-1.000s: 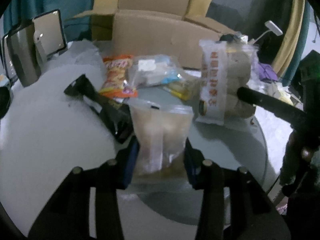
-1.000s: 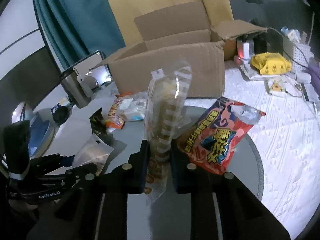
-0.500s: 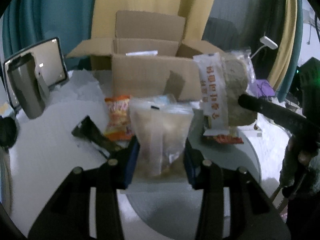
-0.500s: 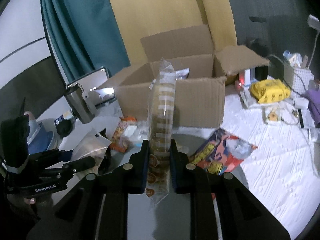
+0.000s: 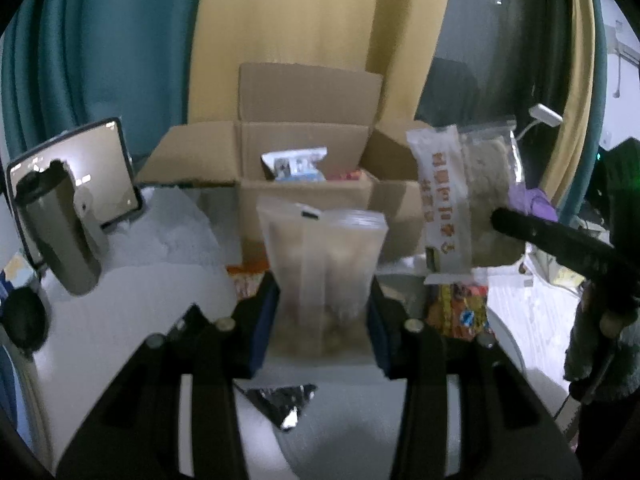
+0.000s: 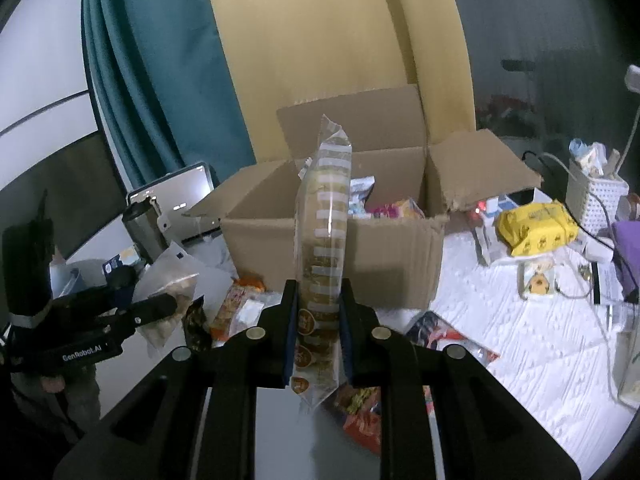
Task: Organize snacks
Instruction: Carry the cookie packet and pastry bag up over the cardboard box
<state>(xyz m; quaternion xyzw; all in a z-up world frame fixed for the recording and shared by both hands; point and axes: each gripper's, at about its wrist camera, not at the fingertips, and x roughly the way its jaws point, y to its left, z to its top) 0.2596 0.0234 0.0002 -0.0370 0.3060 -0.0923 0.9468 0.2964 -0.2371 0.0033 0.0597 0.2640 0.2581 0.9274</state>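
My left gripper [image 5: 322, 320] is shut on a clear pouch of pale snacks [image 5: 322, 256], held upright in the air in front of the open cardboard box [image 5: 304, 196]. My right gripper [image 6: 318, 332] is shut on a tall clear pack of biscuits [image 6: 324, 232], held upright before the same box [image 6: 360, 252]. The box holds a blue-white packet [image 5: 296, 164] and colourful packets [image 6: 396, 208]. The biscuit pack also shows in the left wrist view [image 5: 464, 196], the pouch in the right wrist view [image 6: 172, 292].
Loose snack bags lie on the round grey table: a red bag [image 6: 360, 412], an orange bag [image 6: 236, 304], a dark packet [image 6: 196, 324]. A steel tumbler [image 5: 60, 232] and tablet [image 5: 104, 168] stand left. A yellow pack [image 6: 536, 224] and white basket [image 6: 596, 196] lie right.
Both grippers have risen with their packs and moved toward the box; its inside now shows. The table and loose bags have dropped lower in both views.
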